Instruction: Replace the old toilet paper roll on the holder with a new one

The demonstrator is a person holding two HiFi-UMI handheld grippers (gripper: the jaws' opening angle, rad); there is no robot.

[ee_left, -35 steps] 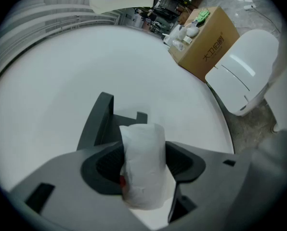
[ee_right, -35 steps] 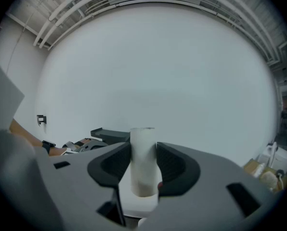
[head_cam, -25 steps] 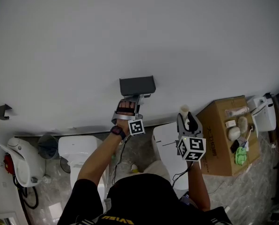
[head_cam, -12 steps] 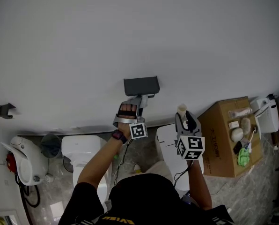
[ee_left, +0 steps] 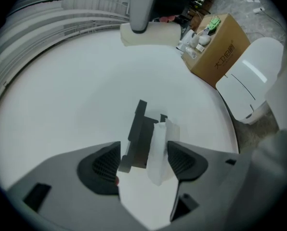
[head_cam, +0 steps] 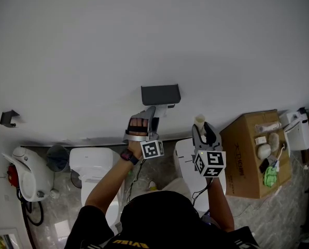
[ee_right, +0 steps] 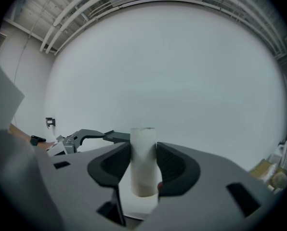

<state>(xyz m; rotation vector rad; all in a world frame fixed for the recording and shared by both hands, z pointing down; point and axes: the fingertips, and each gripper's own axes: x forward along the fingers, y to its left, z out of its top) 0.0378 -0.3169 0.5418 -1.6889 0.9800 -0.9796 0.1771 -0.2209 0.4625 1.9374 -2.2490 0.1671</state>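
A dark grey paper holder (head_cam: 160,94) is fixed to the white wall. My left gripper (head_cam: 154,110) reaches up to its underside. In the left gripper view the holder (ee_left: 139,131) and a pale piece (ee_left: 160,148) hanging from it stand between the jaws of the left gripper (ee_left: 144,153). The jaws have just been opening, and the pads do not press on the piece. My right gripper (head_cam: 204,129), lower right of the holder, is shut on an empty pale cardboard tube (head_cam: 200,121). The tube (ee_right: 143,160) stands upright between the pads of the right gripper (ee_right: 143,170).
Below stand a white toilet (head_cam: 89,166), a second white toilet lid (head_cam: 185,160), and a cardboard box (head_cam: 245,154) carrying paper rolls (head_cam: 263,150) and small items. A grey bin (head_cam: 56,160) and a white appliance (head_cam: 25,178) sit at the left. A small dark bracket (head_cam: 8,117) is on the wall.
My left gripper has risen a little towards the holder. The right gripper with the tube has drifted slightly. The head view itself has shifted.
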